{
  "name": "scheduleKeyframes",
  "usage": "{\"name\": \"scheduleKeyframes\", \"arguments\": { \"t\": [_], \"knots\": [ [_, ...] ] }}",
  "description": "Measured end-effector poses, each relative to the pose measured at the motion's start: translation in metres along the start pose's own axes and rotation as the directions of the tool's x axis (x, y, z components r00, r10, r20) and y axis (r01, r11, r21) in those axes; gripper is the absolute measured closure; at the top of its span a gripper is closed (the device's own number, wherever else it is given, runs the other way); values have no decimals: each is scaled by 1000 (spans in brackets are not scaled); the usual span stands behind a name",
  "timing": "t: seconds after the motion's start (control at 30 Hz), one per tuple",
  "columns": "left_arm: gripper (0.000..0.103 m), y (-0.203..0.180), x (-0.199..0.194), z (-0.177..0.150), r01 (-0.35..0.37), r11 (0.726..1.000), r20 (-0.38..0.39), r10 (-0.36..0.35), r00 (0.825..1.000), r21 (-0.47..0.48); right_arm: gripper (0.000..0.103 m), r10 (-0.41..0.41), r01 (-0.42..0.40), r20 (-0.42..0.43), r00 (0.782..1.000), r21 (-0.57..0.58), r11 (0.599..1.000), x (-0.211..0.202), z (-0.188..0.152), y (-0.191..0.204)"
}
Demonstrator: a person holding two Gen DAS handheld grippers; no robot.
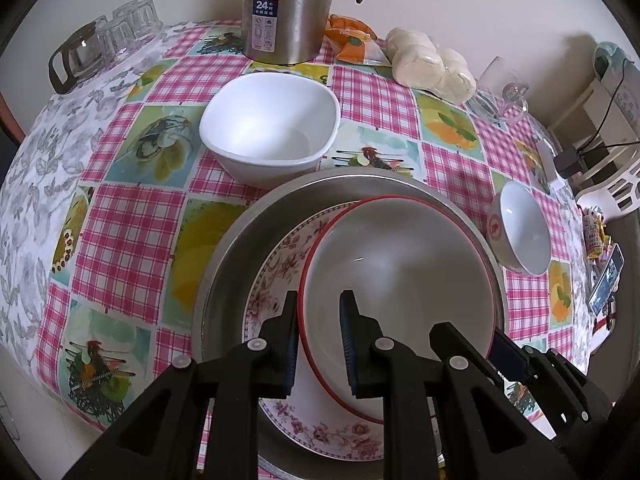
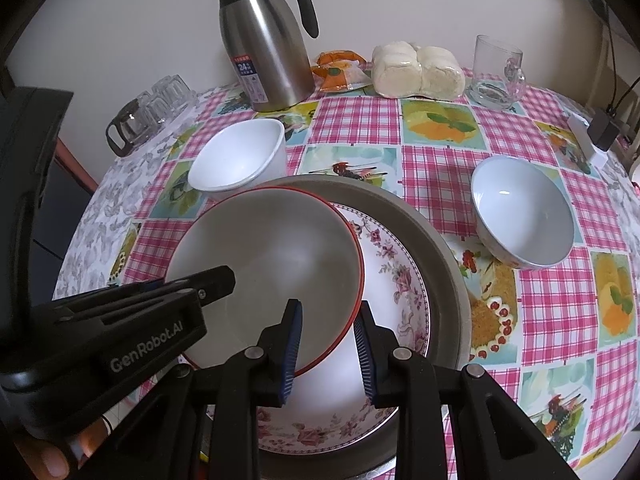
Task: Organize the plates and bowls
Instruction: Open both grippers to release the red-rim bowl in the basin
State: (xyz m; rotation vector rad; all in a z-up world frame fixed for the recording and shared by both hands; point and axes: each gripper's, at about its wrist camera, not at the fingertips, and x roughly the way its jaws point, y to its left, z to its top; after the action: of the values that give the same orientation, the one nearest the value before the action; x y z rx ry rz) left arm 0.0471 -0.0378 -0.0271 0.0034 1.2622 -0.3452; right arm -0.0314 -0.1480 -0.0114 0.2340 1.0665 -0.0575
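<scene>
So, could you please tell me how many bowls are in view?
3: the red-rimmed bowl on the floral plate, the square white bowl behind, the round white bowl alone, right.

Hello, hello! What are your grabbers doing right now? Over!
Left gripper and right gripper both clamp the red-rimmed bowl's rim. Bowl over the floral plate. Nothing in the way.

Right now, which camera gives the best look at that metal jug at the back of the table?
The right wrist view. It shows the whole steel jug: lid, spout, black handle and label, standing upright by the wall. The left wrist view cuts the jug off at the top, leaving only the lower body, label and handle tip.
</scene>
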Motion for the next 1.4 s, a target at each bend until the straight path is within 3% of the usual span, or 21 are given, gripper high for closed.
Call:
{"name": "scheduleKeyframes", "arguments": {
  "t": [0.6, 0.77, 1.1, 1.2, 1.3, 1.37, 1.4],
  "knots": [
    [84, 1, 4, 1, 28, 999, -20, -28, 999, -28, 72, -22, 22, -8, 1000, -6, 1000, 2, 2, 1],
    [76, 1, 0, 3, 45, 998, -1, -45, 999, -37, 72, -31, 31, -12, 999, -2, 1000, 2, 2, 1],
    [53, 5, -13, 7, 17, 998, 65, -13, 998, -53, 72, -43, 43, 47, 998, 9, 999, -10, 6, -2],
    [53, 7, -17, 7, 9, 998, 81, -5, 997, -55, 71, -58, 56, 77, 995, 21, 998, -15, 8, -4],
    [52, 7, -24, 8, -9, 998, 111, 15, 994, -57, 62, -79, 75, 97, 992, 45, 996, -20, 9, -8],
    [52, 8, -27, 8, -14, 998, 130, 21, 991, -57, 48, -88, 82, 109, 990, 63, 995, -22, 9, -12],
    [52, 9, -29, 9, -22, 998, 141, 31, 990, -59, 48, -92, 84, 116, 989, 69, 994, -24, 10, -13]
  ]
}}
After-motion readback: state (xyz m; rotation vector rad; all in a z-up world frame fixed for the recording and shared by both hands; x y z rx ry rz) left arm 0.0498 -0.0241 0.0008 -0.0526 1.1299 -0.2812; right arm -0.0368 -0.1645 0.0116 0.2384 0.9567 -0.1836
